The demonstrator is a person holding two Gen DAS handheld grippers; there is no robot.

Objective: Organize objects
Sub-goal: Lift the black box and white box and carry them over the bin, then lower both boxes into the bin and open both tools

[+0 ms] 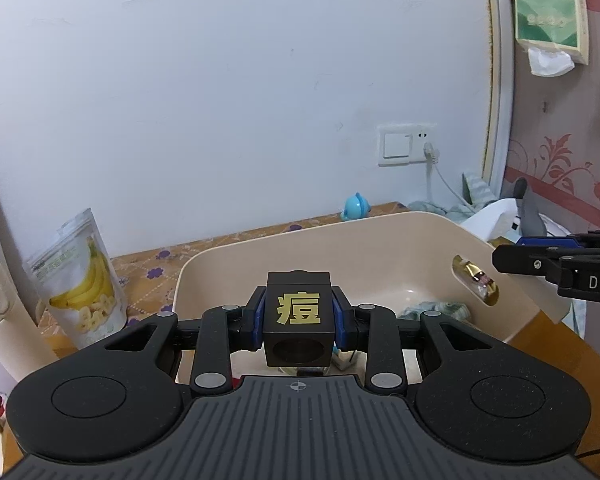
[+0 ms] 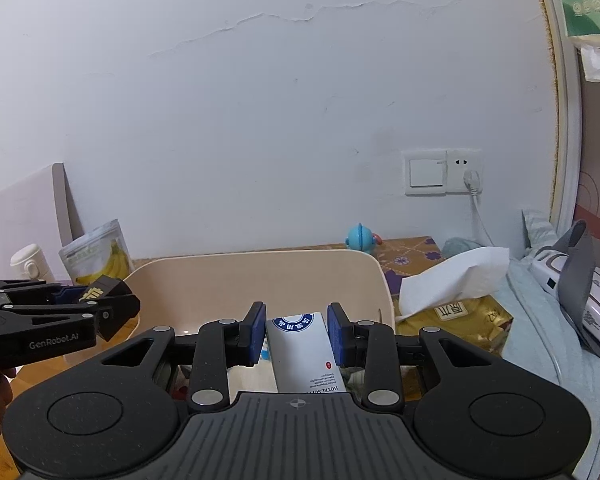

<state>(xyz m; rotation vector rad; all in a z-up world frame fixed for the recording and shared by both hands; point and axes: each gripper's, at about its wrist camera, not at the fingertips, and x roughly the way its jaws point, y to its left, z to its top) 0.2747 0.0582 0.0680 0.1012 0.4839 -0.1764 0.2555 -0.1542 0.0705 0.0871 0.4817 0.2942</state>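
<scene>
Both wrist views look forward along jaws, close above beige bin [image 1: 380,240] on bench, facing white wall [image 2: 260,120]. Shared: bin, wall, banana-chip bag [image 1: 80,280].

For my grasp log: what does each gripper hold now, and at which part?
The left gripper holds a black cube with a gold character by its two side faces. The right gripper's jaws stand open around a white box with a blue seal, not gripping it.

My left gripper [image 1: 299,316] and right gripper [image 2: 296,330] are matte black with blue pads [image 2: 257,330]. Silver pivot screws; ribbed grey housing. White "GenRobot.AI" lettering marks the left's side.
</scene>
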